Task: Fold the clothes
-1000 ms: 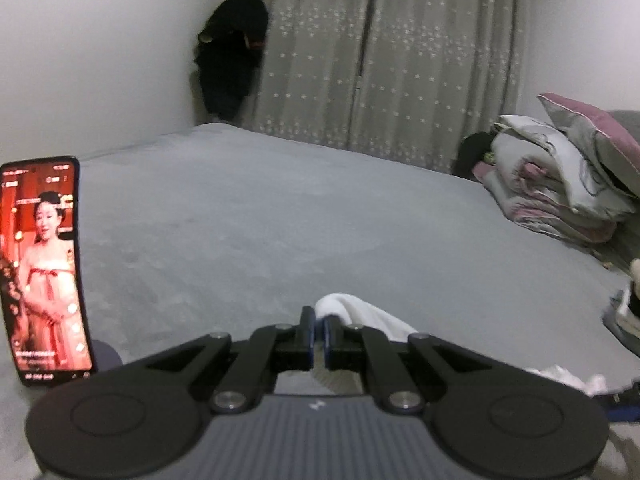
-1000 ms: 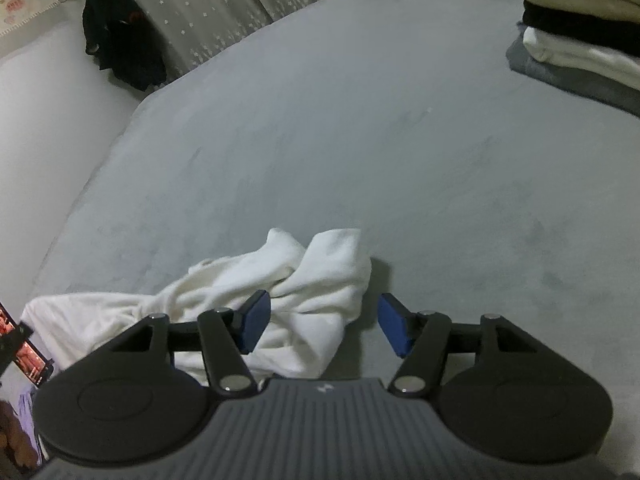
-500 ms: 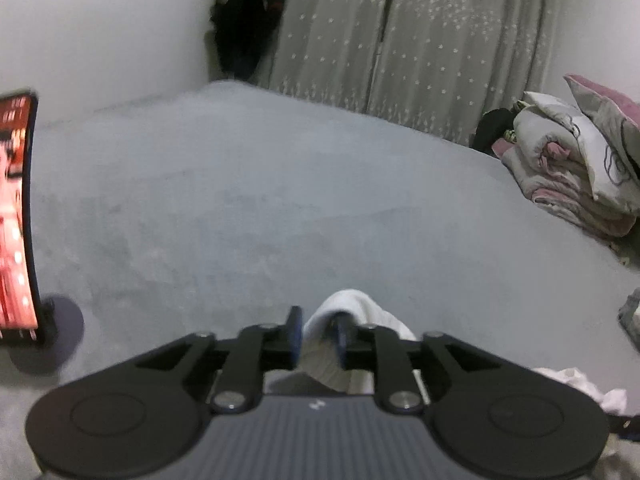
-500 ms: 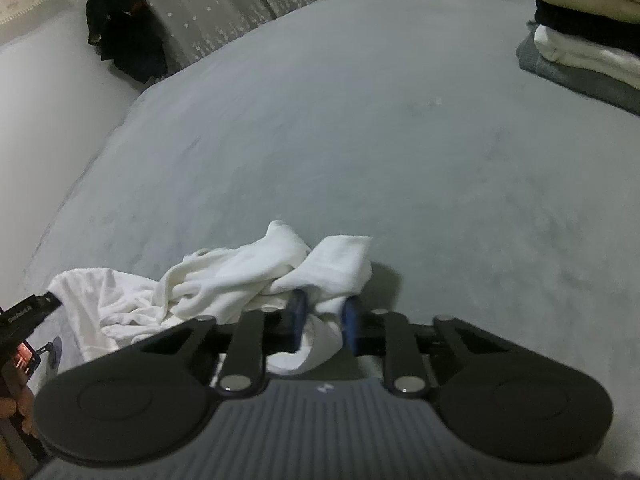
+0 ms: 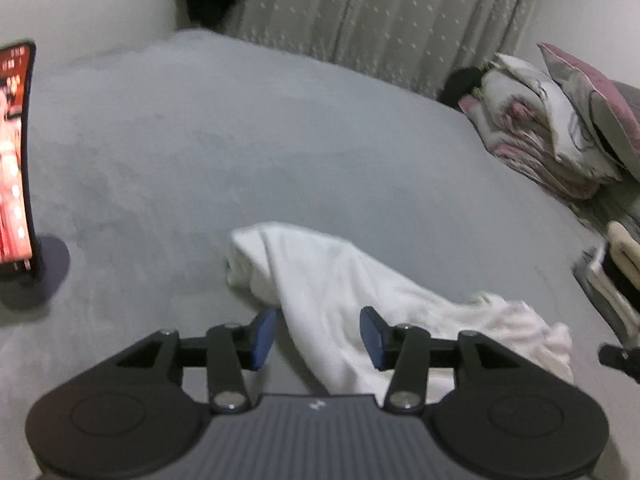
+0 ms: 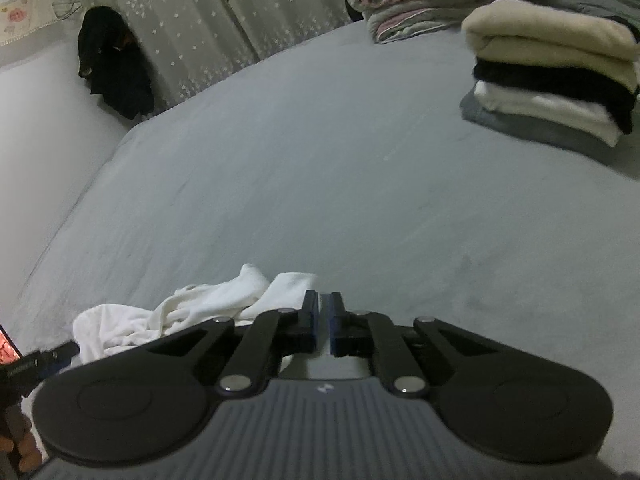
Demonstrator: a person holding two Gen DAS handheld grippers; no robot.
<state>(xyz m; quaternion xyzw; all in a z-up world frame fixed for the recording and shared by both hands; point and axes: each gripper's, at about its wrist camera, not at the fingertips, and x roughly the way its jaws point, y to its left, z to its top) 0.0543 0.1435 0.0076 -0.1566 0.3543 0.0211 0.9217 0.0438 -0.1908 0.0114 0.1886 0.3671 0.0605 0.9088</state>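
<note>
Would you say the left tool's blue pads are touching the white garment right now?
Apart: in the left wrist view the left tool is opening, its pads clear of the white garment between them.

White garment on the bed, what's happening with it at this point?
A person with a gripper in each hand is folding a crumpled white garment on a grey bed. The left gripper is opening, with cloth lying between its pads, not pinched. The right gripper is closing on the garment's other end; whether it pinches cloth is hard to see. A stack of folded clothes sits at the bed's far side.
</note>
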